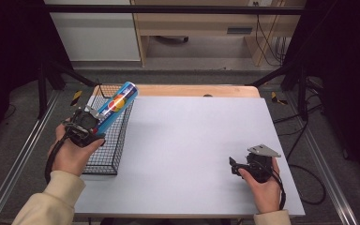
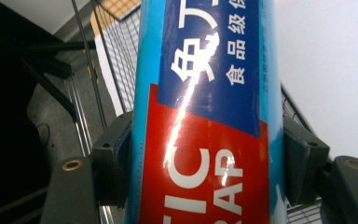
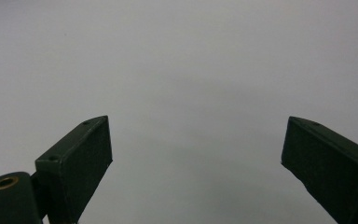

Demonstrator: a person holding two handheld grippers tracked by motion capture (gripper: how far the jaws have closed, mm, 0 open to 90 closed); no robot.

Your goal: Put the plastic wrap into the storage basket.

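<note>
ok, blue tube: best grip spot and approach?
Across the blue tube's round body near one end, jaws squeezing opposite sides, coming along its long axis. The left gripper does just this over the wire basket. The long, slim shape says so.

A wire basket (image 1: 107,140) sits on the table's (image 1: 192,154) left edge.

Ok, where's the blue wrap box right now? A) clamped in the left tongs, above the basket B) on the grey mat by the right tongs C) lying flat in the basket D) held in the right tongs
A: the left tongs grip the box from both sides, tilted over the basket; the right tongs are open over bare mat.
</note>
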